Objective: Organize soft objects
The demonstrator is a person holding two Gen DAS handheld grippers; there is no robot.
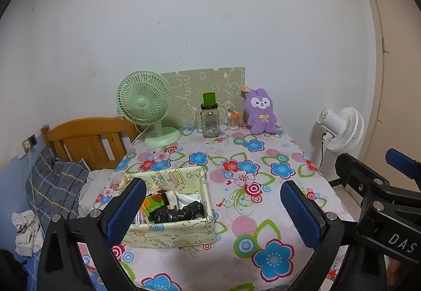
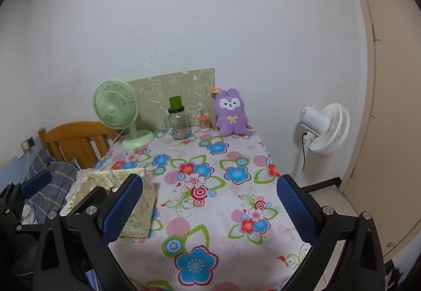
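A purple plush rabbit (image 1: pixel 260 112) (image 2: pixel 231 113) sits upright at the back right of the table against the wall. A pale yellow fabric box (image 1: pixel 173 208) (image 2: pixel 126 201) with mixed items inside stands near the table's front left. My left gripper (image 1: pixel 214 212) hangs open above the table's front, its left finger over the box's left side. My right gripper (image 2: pixel 210 208) is open too, held over the front middle of the table, with nothing between its fingers. The rabbit is far beyond both.
The table (image 1: pixel 236 159) (image 2: pixel 223 212) wears a flowered cloth. At the back stand a green desk fan (image 1: pixel 147 109) (image 2: pixel 118 112), a glass jar with a green lid (image 1: pixel 209 117) (image 2: pixel 179 120) and a small cotton-swab jar (image 1: pixel 233 121) (image 2: pixel 204 121). A white fan (image 1: pixel 342 128) (image 2: pixel 326 128) stands right, a bed (image 1: pixel 79 143) left.
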